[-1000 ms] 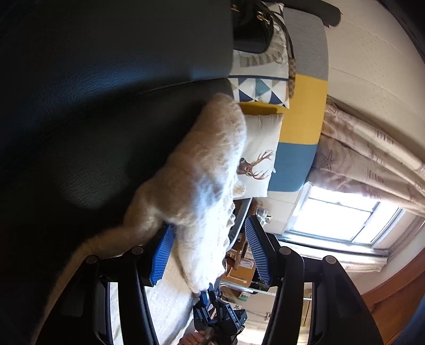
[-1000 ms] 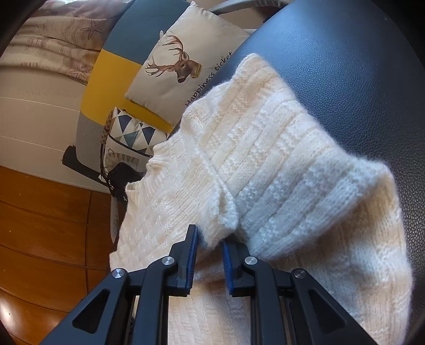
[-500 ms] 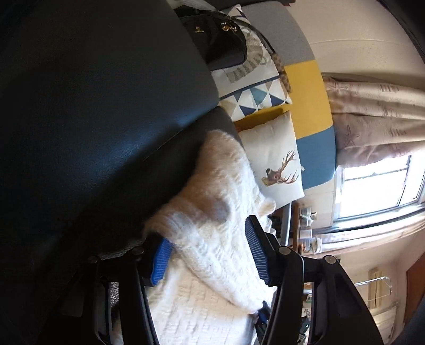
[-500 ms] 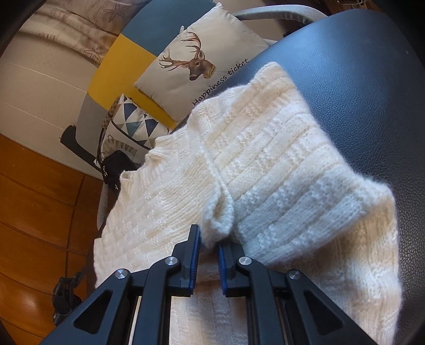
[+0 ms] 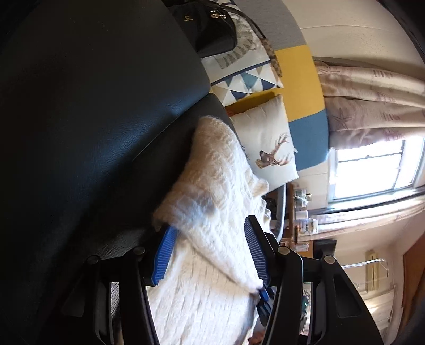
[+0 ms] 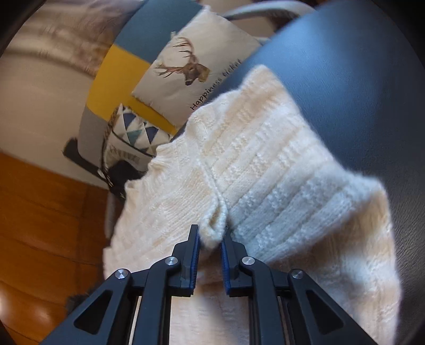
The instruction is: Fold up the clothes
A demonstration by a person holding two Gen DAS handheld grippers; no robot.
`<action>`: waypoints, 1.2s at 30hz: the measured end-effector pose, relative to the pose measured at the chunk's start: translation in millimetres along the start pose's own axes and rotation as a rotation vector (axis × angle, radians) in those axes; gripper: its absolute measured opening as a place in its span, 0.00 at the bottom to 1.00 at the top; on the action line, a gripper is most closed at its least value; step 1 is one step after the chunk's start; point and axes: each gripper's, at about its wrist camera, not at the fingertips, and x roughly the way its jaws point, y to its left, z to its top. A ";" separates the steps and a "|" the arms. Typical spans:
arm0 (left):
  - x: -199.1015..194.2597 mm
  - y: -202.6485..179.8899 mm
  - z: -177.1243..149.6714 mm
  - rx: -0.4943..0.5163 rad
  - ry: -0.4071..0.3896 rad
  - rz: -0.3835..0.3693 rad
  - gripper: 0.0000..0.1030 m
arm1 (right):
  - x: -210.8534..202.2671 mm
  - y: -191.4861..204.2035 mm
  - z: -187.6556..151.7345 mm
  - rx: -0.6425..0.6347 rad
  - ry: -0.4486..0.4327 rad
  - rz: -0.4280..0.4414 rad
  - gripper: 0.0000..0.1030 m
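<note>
Cream knit sweater (image 6: 279,169) lies partly folded on the dark seat (image 6: 358,79), reaching its far edge. Right gripper (image 6: 209,238) pinches a seam bunch; left gripper (image 5: 209,246) spread wide, straddling a fold. Soft, stretchy, light; best gripped at seams or hems.

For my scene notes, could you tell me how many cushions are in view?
2: the deer cushion beside the sweater's far end, and the triangle cushion beyond it under a black bag. Others may be hidden.

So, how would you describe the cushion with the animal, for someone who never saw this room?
Find the striped sofa back. Two cushions lean there; take the pale cushion just beyond the white sweater. It alone shows a deer head, while its neighbour has blue triangles.
</note>
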 end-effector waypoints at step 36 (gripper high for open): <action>-14.5 -62.1 18.3 0.147 0.000 -0.105 0.54 | -8.4 31.6 8.3 -0.189 -0.036 -0.215 0.21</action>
